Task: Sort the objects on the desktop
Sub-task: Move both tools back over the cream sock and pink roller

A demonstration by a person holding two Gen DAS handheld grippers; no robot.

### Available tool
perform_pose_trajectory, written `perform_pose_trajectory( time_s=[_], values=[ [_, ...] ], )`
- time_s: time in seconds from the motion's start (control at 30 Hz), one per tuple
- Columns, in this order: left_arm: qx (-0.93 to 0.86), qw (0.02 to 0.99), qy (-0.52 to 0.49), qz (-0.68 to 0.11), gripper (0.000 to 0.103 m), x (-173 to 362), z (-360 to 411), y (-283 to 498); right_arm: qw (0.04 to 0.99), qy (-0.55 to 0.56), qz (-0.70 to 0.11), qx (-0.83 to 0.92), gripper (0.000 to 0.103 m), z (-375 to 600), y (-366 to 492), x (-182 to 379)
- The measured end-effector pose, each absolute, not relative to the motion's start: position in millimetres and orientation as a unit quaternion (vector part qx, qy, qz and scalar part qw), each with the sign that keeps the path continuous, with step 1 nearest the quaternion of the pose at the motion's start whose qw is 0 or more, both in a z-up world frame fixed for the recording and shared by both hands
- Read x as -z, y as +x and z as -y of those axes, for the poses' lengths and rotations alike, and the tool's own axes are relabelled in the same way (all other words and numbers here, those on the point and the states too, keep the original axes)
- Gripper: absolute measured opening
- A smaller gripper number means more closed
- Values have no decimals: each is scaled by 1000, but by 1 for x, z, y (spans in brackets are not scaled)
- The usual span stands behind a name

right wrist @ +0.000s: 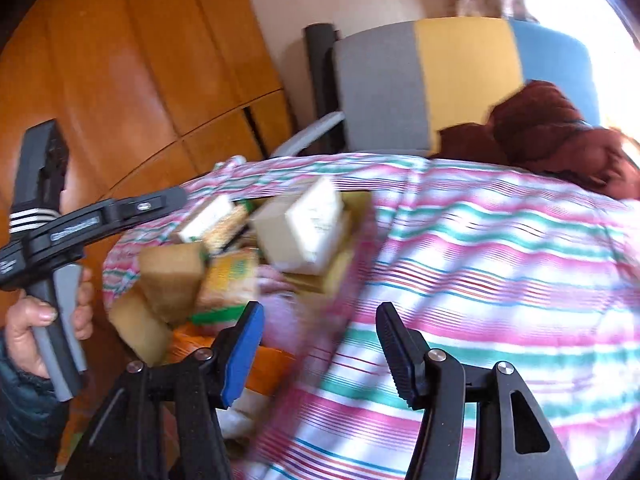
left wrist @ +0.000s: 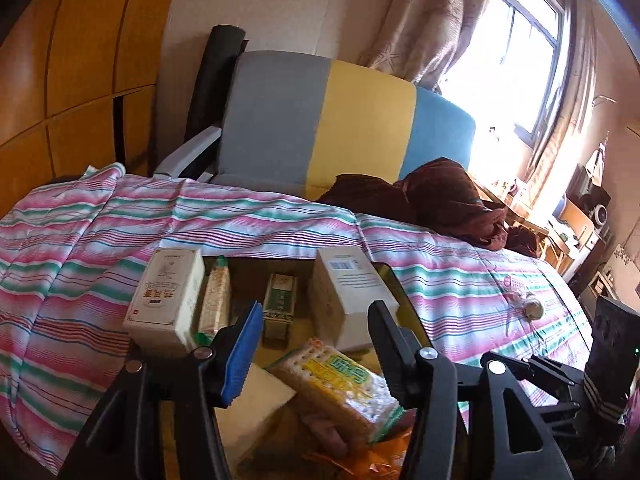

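Left wrist view: the left claw [left wrist: 316,344] is seen released, its jaws spread wide with nothing between them. Below and ahead of it a cluster of goods is laid on a yellowish surface bordered by a striped quilt [left wrist: 100,248]. A cream box [left wrist: 166,298] with red print is stood at the left, a narrow biscuit pack [left wrist: 216,300] just beside it, a small green box [left wrist: 280,306] further back in the middle, and a white box [left wrist: 346,300] at the right. A cracker pack [left wrist: 344,388] with a yellow and green label is lain tilted between the fingers, nearest the camera, next to a pale sponge [left wrist: 256,412]. Orange wrapping [left wrist: 360,460] is glimpsed at the bottom edge. Behind the quilt a grey, yellow and blue chair [left wrist: 320,120] and a brown blanket [left wrist: 448,200] are seen, with a bright window [left wrist: 512,64] at the right.

Right wrist view: the picture is blurred. The right claw [right wrist: 320,356] is likewise released and empty, held over the quilt [right wrist: 480,280] beside the pile. The white box [right wrist: 308,228], two brownish sponges [right wrist: 172,280] and the cracker pack [right wrist: 232,280] can be made out heaped together. At the left a hand [right wrist: 36,320] is wrapped round a grey handle, carrying the left claw [right wrist: 120,208]. A wooden wardrobe [right wrist: 140,60] fills the background.
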State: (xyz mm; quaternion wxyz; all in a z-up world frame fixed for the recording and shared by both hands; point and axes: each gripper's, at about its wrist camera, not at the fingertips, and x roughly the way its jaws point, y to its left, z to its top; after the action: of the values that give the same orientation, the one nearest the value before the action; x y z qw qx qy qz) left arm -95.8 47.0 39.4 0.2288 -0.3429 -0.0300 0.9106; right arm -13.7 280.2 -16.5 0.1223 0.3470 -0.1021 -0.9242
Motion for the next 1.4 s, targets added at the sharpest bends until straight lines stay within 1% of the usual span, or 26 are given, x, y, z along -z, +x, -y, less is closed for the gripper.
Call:
perform_pose_trajectory(
  time_s=[0.07, 0.23, 0.43, 0.67, 0.77, 0.9, 0.97, 1.03, 1.17, 1.4],
  values=[
    [-904, 252, -345, 15, 58, -41, -67, -90, 79, 350, 119, 926, 62, -311, -2, 23],
    [-883, 310, -351, -24, 59, -45, -125, -77, -44, 353, 164, 920, 62, -392, 32, 41],
    [-848, 377, -367, -59, 59, -42, -210, -60, -178, 337, 186, 906, 63, -470, 72, 51],
    [-811, 440, -367, -120, 59, -23, -323, -36, -279, 293, 213, 889, 66, -527, 110, 66],
    [-790, 457, -383, -144, 59, -7, -369, -34, -280, 267, 262, 884, 66, -542, 126, 73],
    [-767, 477, -394, -169, 60, 10, -420, -32, -259, 237, 304, 885, 67, -555, 132, 79],
    [-760, 489, -392, -174, 63, 14, -441, -31, -249, 230, 311, 888, 72, -556, 132, 80],
    [-755, 498, -389, -175, 65, 17, -459, -31, -240, 224, 315, 890, 72, -557, 132, 80],
    [-754, 508, -362, -205, 67, 20, -494, -30, -228, 218, 320, 894, 77, -555, 132, 80],
    [-739, 519, -363, -230, 67, 35, -540, -38, -221, 218, 316, 897, 80, -553, 129, 82]
  ],
)
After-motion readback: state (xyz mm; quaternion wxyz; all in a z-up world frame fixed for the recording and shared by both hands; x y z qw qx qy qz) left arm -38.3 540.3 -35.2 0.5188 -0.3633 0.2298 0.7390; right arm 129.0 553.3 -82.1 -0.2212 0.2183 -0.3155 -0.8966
